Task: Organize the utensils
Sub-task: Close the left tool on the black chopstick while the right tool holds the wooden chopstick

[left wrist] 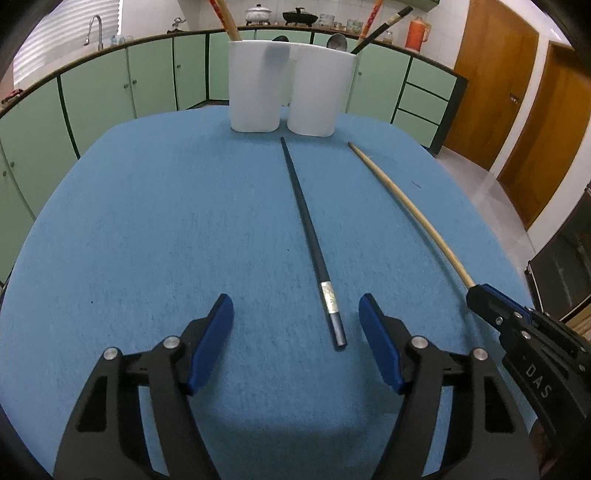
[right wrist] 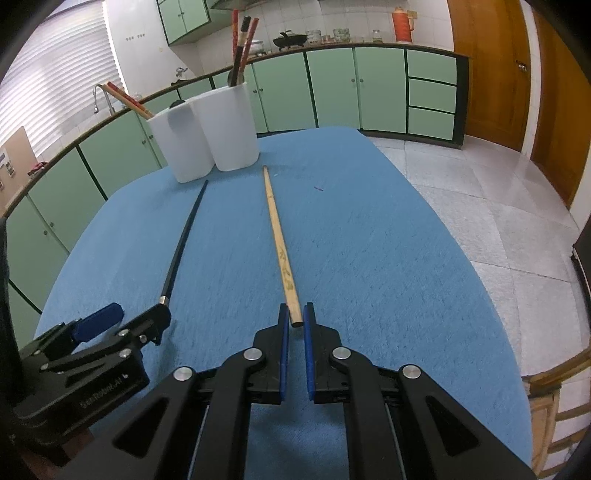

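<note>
You are working at a bench (left wrist: 155,229) covered in a blue felt-like cloth, with rounded corners, standing in a kitchen. Two chopsticks lie flat on the cloth, well apart from each other, both pointing away from you toward two white holders. The black chopstick (left wrist: 309,236), with a silver band near its thick end, lies between the blue pads of your left gripper (left wrist: 296,317); its jaws are spread wide and neither pad touches the stick. The wooden chopstick (right wrist: 280,243) lies to the right of the black one. Your right gripper (right wrist: 296,320) has its jaws drawn nearly together around the thick end of this stick; you cannot tell from the views whether the pads actually pinch it.

At the far edge of the bench, the left white holder (left wrist: 254,85) and the right white holder (left wrist: 320,90) stand upright, just beside each other. Each already has chopsticks leaning out of it, along with what look like dark spoons.

Behind the bench, a long run of pale green cabinets (left wrist: 147,81) with dark trim curves around the room. A sink tap (left wrist: 94,31) stands on the counter to the left, near window blinds. Pots, jars and an orange flask (right wrist: 402,20) sit along the counter. Wooden doors (right wrist: 491,74) stand to the right, and the floor (right wrist: 480,199) is pale glossy tile.
</note>
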Tool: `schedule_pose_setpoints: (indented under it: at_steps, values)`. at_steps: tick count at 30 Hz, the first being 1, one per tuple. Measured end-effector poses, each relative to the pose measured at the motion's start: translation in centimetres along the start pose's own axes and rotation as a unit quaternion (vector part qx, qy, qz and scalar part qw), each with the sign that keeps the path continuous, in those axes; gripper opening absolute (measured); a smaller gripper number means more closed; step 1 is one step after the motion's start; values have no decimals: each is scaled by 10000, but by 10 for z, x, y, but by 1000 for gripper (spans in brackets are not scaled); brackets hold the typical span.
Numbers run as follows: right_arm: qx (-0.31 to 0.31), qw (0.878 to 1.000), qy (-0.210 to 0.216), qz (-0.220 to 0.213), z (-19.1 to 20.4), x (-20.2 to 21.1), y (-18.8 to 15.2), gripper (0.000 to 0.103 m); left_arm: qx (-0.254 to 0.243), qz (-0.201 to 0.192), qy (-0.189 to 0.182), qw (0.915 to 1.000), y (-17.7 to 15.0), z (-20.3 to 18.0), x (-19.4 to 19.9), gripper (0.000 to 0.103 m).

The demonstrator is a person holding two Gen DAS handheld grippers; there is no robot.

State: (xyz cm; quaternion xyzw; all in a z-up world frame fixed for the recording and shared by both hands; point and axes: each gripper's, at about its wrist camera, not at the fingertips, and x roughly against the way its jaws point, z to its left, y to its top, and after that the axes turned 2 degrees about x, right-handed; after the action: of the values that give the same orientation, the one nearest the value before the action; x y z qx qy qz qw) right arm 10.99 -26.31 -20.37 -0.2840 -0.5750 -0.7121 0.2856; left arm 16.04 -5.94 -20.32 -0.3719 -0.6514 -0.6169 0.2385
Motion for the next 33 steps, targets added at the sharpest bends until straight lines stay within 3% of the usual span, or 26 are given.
schedule_pose_setpoints:
  at_steps: [4, 9, 15, 17, 26, 33]
  values:
    - [5, 10000, -11, 1, 0, -1, 0, 7, -94, 32, 53, 9999, -2, -5, -1, 66]
    - [49, 10000, -38, -22, 1, 0, 2, 7, -113, 17, 128, 9999, -1, -5, 0, 50]
    - [106, 9999, -68, -60, 3, 2, 4, 7, 43, -32, 88, 9999, -1, 0, 3, 24]
    - [121, 9999, -68, -76, 4, 2, 6, 7, 65, -13, 16, 10000, 0, 2, 2, 8]
    - [222, 9996, -111, -158, 7, 5, 10, 7, 226, -39, -81, 9997, 5, 13, 9, 6]
    - [262, 9988, -117, -392, 9, 20, 20, 7, 200, -417, -6, 9989, 15, 21, 35, 6]
